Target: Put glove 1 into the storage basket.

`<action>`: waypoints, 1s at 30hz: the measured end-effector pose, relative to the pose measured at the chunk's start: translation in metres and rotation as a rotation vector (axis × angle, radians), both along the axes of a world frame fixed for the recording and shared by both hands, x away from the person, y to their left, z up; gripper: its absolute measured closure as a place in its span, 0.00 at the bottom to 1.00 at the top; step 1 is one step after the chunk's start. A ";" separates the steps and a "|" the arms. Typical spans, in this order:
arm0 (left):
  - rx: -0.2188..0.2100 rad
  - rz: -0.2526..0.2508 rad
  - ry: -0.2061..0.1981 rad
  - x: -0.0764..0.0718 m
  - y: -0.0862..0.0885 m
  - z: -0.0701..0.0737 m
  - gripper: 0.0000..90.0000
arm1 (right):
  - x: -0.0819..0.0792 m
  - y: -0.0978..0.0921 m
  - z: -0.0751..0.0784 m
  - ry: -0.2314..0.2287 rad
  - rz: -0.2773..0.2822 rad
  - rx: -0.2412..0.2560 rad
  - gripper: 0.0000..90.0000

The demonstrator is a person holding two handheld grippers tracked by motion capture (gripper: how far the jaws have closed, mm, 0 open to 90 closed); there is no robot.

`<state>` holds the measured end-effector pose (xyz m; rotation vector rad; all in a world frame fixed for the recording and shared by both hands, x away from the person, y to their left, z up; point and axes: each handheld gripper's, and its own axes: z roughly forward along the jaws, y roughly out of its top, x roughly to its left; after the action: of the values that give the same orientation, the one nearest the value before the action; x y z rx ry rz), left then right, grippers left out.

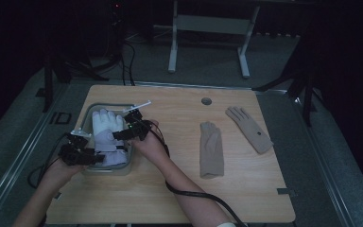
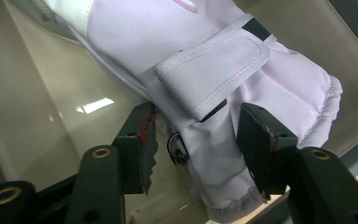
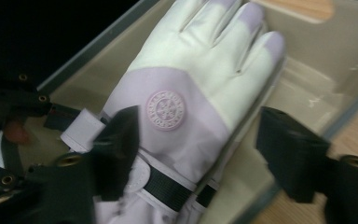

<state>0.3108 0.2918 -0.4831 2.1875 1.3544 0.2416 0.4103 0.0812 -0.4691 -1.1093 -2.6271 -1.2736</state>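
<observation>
A white and lavender padded glove [image 1: 106, 132] lies palm down in a shallow pale bin [image 1: 123, 170] at the table's left. My left gripper [image 1: 98, 158] is at the bin's near end. Seen from the left gripper view, my left gripper [image 2: 198, 149] is open, its jaws either side of the glove's cuff [image 2: 223, 186] below the strap [image 2: 214, 70]. My right gripper [image 1: 122, 134] hovers over the bin's right side. Through the right gripper view, my right gripper [image 3: 205, 149] stands wide open above the glove's back, near the round badge [image 3: 166, 109].
Two beige knit gloves lie flat on the wooden table [image 1: 170, 198]: one [image 1: 211, 149] at centre right, another [image 1: 249, 128] angled farther right. A round cable hole [image 1: 206, 101] sits near the far edge. The bin wall [image 3: 317, 79] runs close to the right jaw.
</observation>
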 end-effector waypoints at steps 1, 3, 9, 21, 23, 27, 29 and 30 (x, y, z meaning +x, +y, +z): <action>0.014 0.017 -0.028 -0.003 0.000 0.002 0.51 | 0.000 -0.006 0.002 -0.016 0.030 0.011 0.16; 0.024 0.051 -0.061 -0.007 0.002 0.005 0.49 | -0.002 -0.013 0.003 -0.034 0.062 0.002 0.16; -0.042 0.090 -0.160 -0.019 0.003 0.016 0.52 | -0.015 -0.036 0.007 -0.083 0.079 0.016 0.15; -0.193 -0.038 -0.245 -0.031 -0.050 0.037 0.55 | -0.019 -0.081 0.020 -0.144 0.086 0.069 0.15; -0.203 -0.057 -0.258 -0.031 -0.061 0.038 0.55 | -0.020 -0.088 0.022 -0.134 0.082 0.063 0.15; -0.225 -0.084 -0.268 -0.031 -0.076 0.037 0.54 | -0.024 -0.101 0.025 -0.142 0.081 0.059 0.13; -0.243 -0.106 -0.276 -0.030 -0.091 0.034 0.54 | -0.026 -0.107 0.025 -0.153 0.076 0.051 0.16; -0.239 -0.112 -0.276 -0.030 -0.096 0.033 0.54 | -0.027 -0.110 0.026 -0.153 0.077 0.048 0.16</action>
<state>0.2810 0.1959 -0.4504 1.9416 1.0487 0.3093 0.3831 -0.0293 -0.4434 -0.9288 -2.6999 -1.4523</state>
